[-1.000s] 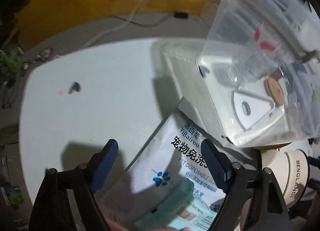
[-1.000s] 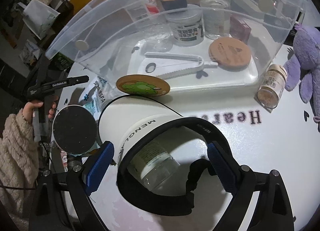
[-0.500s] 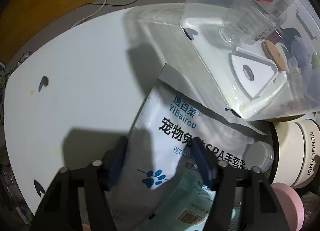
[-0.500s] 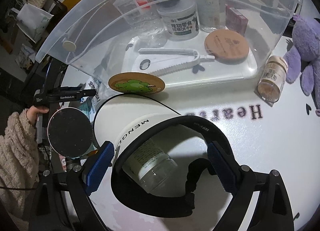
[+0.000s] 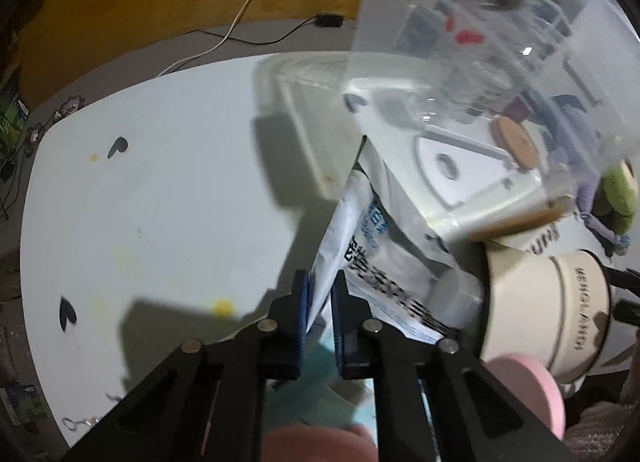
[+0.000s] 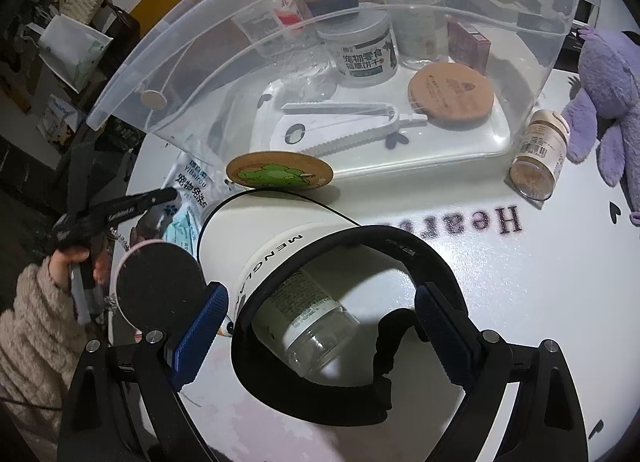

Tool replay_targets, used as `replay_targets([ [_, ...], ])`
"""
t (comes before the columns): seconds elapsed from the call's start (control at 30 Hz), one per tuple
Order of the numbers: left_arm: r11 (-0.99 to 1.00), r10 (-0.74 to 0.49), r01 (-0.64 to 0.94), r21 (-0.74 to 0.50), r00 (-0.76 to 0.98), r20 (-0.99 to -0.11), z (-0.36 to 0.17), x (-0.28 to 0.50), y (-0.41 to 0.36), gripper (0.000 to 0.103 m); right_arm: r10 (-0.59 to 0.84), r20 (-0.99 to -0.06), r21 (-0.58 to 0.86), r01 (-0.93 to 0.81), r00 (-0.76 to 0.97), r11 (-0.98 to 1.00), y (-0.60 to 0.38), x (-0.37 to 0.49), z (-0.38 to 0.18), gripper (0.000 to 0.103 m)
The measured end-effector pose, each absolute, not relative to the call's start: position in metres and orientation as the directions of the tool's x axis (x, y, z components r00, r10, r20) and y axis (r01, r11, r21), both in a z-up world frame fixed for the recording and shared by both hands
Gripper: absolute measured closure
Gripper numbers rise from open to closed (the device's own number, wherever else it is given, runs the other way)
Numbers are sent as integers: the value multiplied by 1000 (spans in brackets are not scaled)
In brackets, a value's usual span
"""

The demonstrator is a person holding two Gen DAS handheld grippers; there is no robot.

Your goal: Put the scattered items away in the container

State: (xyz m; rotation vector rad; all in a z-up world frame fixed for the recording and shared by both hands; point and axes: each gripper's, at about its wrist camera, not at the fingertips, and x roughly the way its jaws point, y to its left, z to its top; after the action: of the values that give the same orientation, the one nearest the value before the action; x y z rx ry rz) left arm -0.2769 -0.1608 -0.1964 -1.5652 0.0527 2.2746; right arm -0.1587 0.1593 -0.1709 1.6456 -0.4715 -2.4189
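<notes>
In the left wrist view my left gripper (image 5: 320, 286) is shut on the edge of a white pet-glove packet (image 5: 384, 246), which bends up from the table beside the clear plastic container (image 5: 400, 41). The right wrist view shows the same packet (image 6: 192, 185) and the left gripper (image 6: 132, 207) held by a hand in a fuzzy sleeve. My right gripper (image 6: 320, 302) is open, its fingers on either side of the black rim of a cream canister (image 6: 280, 238). The canister lies on its side with a glass jar (image 6: 316, 322) inside.
A frog coaster (image 6: 280, 173) leans at the container's front. A spice jar (image 6: 540, 153) and a purple plush (image 6: 600, 93) sit to the right. A round pink mirror (image 6: 160, 286) stands by the canister. White tongs (image 6: 352, 121), a cork lid (image 6: 452, 93) and jars lie inside the container.
My left gripper went from open over the packet to shut on its edge, and the packet now bends upward. The right gripper stays open around the canister.
</notes>
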Motion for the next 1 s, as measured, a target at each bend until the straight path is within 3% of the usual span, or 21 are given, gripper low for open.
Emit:
replay_targets([
  [0.3, -906, 297, -392, -159, -320, -900, -181, -234, -135, 94, -347, -849, 353, 61, -398, -934, 144, -160, -159, 9],
  [0.4, -901, 318, -395, -180, -318, -893, -178, -222, -131, 94, -368, -845, 344, 132, -388, -929, 121, -174, -163, 31],
  [0.47, -897, 333, -397, -195, -316, -888, -176, -213, -127, 94, -384, -842, 337, 187, -377, -923, 103, -185, -168, 62],
  [0.63, -872, 394, -417, -257, -287, -873, -175, -196, -113, 95, -422, -838, 317, 321, -346, -893, 56, -215, -179, 67],
  [0.67, -864, 414, -419, -280, -273, -868, -176, -193, -111, 102, -429, -837, 312, 347, -340, -884, 47, -221, -181, 67],
  [0.7, -860, 420, -422, -289, -262, -869, -178, -189, -107, 102, -435, -837, 307, 373, -333, -875, 37, -227, -183, 67],
  [0.9, -861, 372, -456, -225, -265, -889, -191, -174, -87, 103, -426, -854, 313, 360, -297, -879, 35, -224, -211, 72],
  [1.0, -880, 358, -424, -213, -298, -885, -188, -183, -95, 103, -352, -881, 239, 346, -315, -907, 42, -222, -212, 78],
])
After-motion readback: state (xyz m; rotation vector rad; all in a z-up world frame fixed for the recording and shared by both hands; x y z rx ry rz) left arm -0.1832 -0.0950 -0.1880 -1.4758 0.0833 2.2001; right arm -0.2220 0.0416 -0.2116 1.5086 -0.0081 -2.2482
